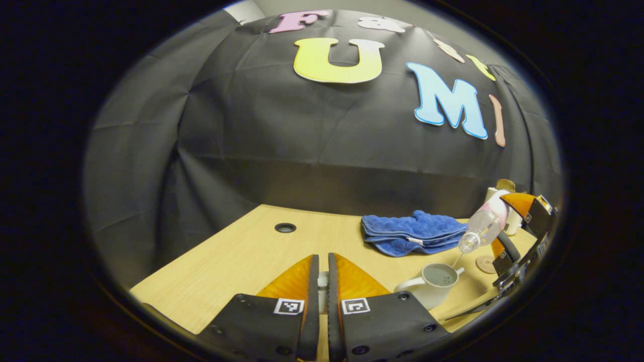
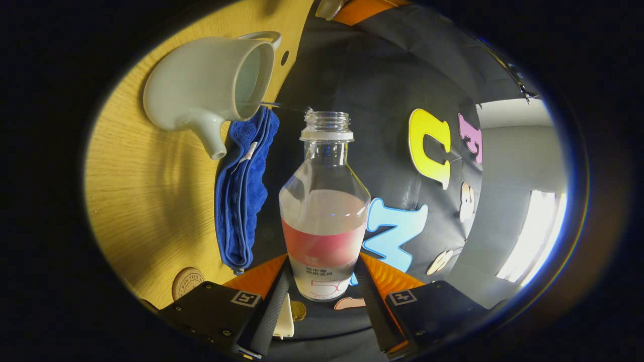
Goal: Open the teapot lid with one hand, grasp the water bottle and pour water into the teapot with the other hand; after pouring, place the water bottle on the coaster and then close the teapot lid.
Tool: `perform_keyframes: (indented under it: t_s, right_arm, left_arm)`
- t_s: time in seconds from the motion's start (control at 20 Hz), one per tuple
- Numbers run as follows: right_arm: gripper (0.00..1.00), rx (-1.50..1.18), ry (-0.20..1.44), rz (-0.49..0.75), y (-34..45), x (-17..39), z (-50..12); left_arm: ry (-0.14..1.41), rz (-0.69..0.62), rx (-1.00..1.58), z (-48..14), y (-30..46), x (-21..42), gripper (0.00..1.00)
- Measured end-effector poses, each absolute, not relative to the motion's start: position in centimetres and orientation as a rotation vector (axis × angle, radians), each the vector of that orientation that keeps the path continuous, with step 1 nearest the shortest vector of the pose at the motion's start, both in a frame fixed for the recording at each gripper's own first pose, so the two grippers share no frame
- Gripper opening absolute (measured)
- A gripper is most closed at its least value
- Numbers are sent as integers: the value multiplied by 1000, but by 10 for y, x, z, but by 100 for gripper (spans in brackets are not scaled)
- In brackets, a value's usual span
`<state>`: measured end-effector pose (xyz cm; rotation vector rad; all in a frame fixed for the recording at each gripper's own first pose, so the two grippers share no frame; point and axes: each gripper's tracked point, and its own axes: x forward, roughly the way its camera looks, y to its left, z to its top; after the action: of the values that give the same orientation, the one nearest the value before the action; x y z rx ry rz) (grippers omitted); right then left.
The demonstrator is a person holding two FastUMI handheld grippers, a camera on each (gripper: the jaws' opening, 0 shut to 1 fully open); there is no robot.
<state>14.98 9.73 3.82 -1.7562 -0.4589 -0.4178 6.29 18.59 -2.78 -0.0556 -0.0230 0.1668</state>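
In the left gripper view, the left gripper (image 1: 323, 274) has its jaws drawn almost together, pinching a small pale object between them that is mostly hidden, so what it is cannot be told. Beyond, on the wooden surface (image 1: 236, 256), the teapot (image 1: 431, 284) stands open, its strainer holes showing inside. The right gripper (image 1: 508, 236) holds the water bottle (image 1: 484, 225) tilted mouth-down above the pot, a thin stream running from its neck; the bottle's base is cut off behind that gripper. A folded blue towel (image 1: 412, 232) lies behind the teapot, and the round coaster (image 1: 486, 263) sits beside the pot, partly covered by the gripper. In the right gripper view, the right gripper (image 2: 322, 289) has its jaws clamped on the lower part of the water bottle (image 2: 324, 211), across a pink and white label whose small print is too fine to read. The teapot (image 2: 201, 90) appears beyond the bottle's uncapped mouth, the towel (image 2: 244, 201) next to it. The coaster (image 2: 187, 282) carries stamped lettering around its rim, half hidden and not legible.
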Motion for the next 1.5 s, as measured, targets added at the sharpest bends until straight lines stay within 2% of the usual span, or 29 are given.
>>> perform_keyframes:
  t_s: [1.5]
  right_arm:
    - [77,-1867,-548,-453,107,146,47]
  left_arm:
    - [-13,156,-59,-29,184,61,14]
